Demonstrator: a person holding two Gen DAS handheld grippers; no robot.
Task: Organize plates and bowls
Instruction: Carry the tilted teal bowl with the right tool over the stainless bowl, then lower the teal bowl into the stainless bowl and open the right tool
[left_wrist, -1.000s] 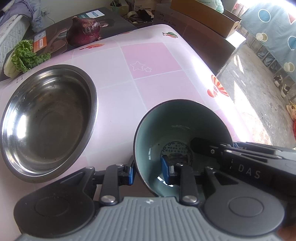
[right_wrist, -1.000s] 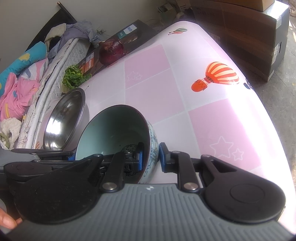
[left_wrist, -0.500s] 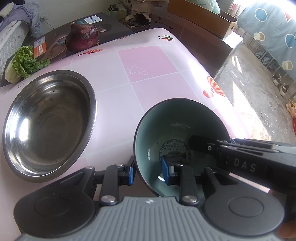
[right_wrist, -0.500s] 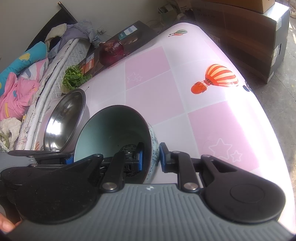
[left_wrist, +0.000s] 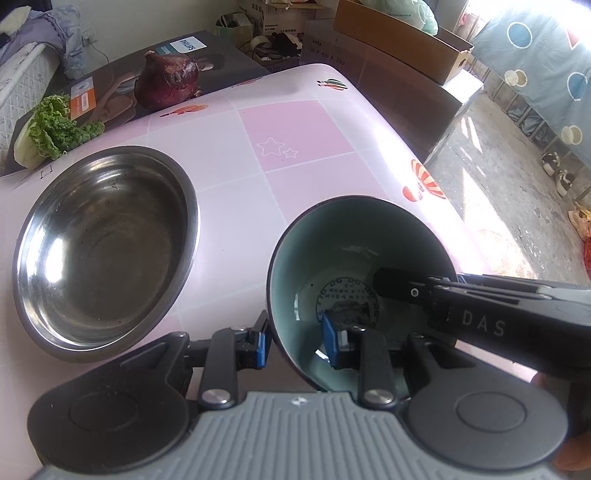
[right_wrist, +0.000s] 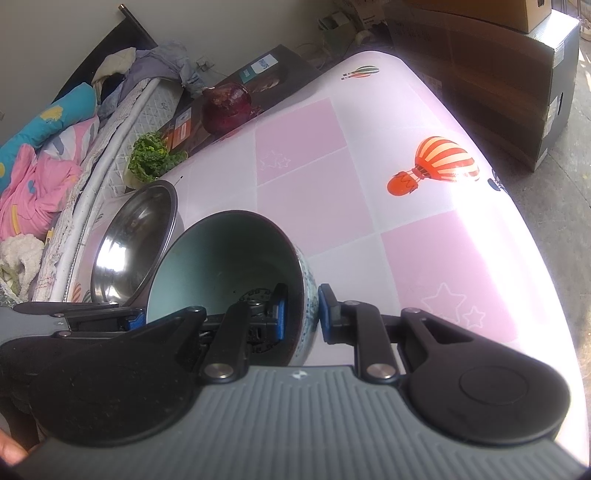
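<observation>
both grippers pinch the same ceramic bowl (left_wrist: 354, 280). the left gripper (left_wrist: 295, 341) has one pad outside the near-left wall and one inside, jaws closed on the rim. the right gripper (right_wrist: 301, 314) does the same on the opposite wall, one pad inside the teal interior and one against the patterned outside. the bowl is tilted, mouth facing away, and appears held just above the pink checked tablecloth (left_wrist: 295, 129), though i can't tell for sure that its base is off the cloth.

over the last second the steel bowl (left_wrist: 103, 240) has slid lower and more central in the left wrist view, and the far table edge shows more. that reads as the pair lifting and drawing the ceramic bowl up and slightly back. in the right wrist view the steel bowl (right_wrist: 136, 236) sits just behind and left of the ceramic rim, very near it.

my judgement: the carry is underway, and nesting the ceramic bowl in the steel one to the left looks the likely next step. a red cabbage (left_wrist: 168, 79) and lettuce (left_wrist: 55, 129) lie at the far left, well apart.
</observation>
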